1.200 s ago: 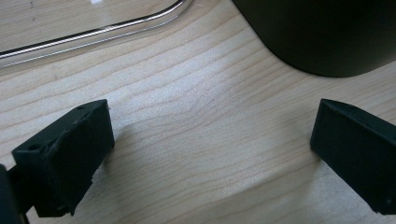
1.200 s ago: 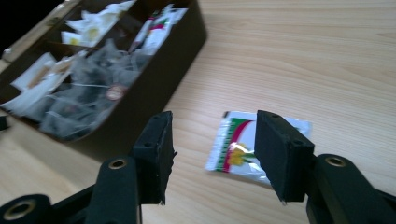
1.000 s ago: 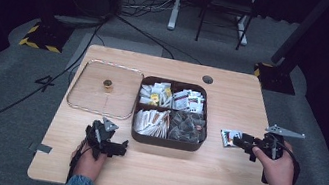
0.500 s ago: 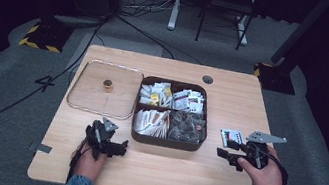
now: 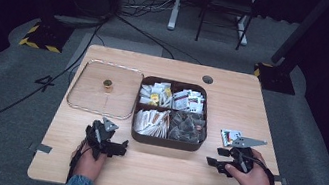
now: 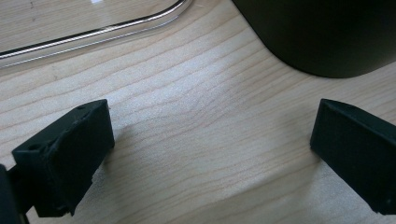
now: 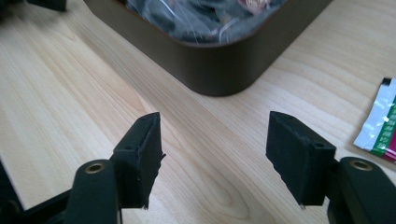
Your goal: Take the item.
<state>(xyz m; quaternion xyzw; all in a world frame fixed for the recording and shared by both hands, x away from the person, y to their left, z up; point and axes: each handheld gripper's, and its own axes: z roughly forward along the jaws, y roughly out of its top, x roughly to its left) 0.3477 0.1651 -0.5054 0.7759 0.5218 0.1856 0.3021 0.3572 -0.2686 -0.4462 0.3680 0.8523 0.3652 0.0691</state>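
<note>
1. The step in hand is judged to be the interval after a tea sachet (image 5: 229,137) was set down on the wooden table (image 5: 252,102), near its right edge and just right of the dark compartment tray (image 5: 164,140); in the right gripper view the sachet (image 7: 380,123) lies flat and apart from the jaws.
2. The right gripper (image 5: 215,163) is held low beside the tray's near right corner, its jaws spread wide with nothing between them (image 7: 212,158).
3. The left gripper (image 5: 115,147) rests by the tray's near left corner, jaws likewise wide apart and empty (image 6: 210,154); the clear lid (image 5: 101,111) lies toward the left edge.
4. The next move is judged to call for a reach into a compartment for another packet.
5. Compared with the frame one second earlier, the right gripper has been drawn back from the sachet toward the near edge; the left is unchanged.
</note>
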